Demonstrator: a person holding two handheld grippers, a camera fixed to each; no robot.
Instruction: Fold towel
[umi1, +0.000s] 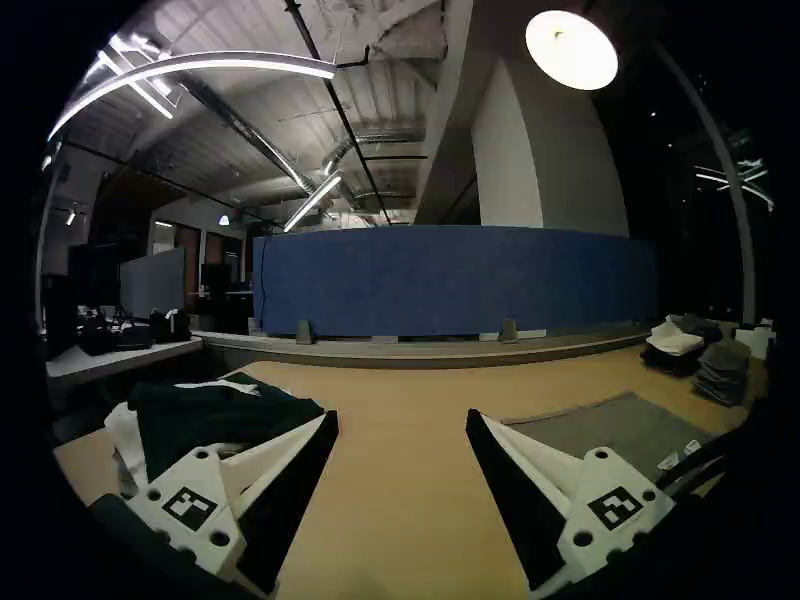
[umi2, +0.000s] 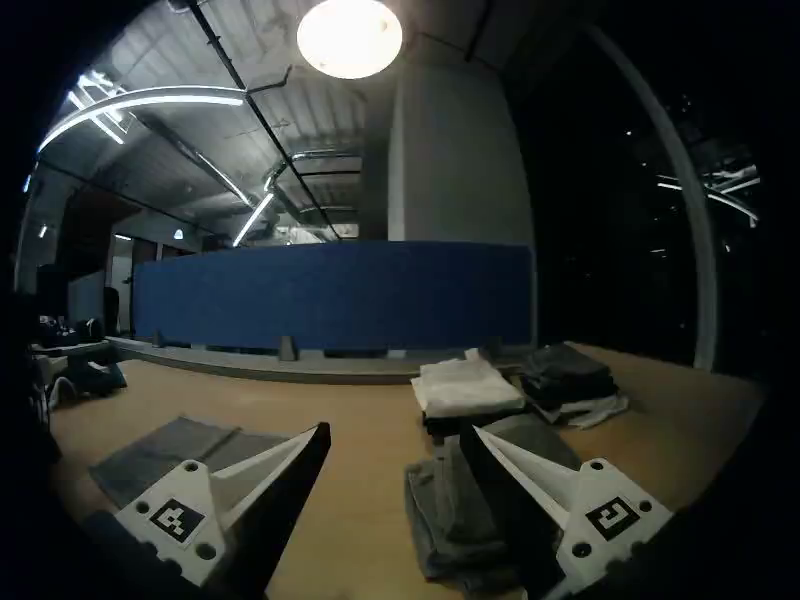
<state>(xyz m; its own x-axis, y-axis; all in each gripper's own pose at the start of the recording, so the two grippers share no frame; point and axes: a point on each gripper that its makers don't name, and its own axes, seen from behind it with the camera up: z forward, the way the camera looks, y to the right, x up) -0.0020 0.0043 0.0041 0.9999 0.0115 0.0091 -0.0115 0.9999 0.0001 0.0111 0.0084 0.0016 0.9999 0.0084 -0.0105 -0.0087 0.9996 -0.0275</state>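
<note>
A flat grey towel (umi1: 620, 428) lies spread on the wooden table (umi1: 400, 440), partly under my left gripper's right finger. My left gripper (umi1: 400, 425) hovers open above the table with nothing between its fingers. In the right gripper view the same grey towel (umi2: 175, 450) lies at the lower left, behind the left finger. My right gripper (umi2: 393, 438) is open and holds nothing. A folded grey towel pile (umi2: 470, 500) sits just under and between its fingers.
A heap of dark green and white cloth (umi1: 210, 420) lies at the table's left. Folded towel stacks (umi2: 520, 390) stand at the right rear, white and dark grey. A blue partition (umi1: 450, 280) runs along the table's far edge.
</note>
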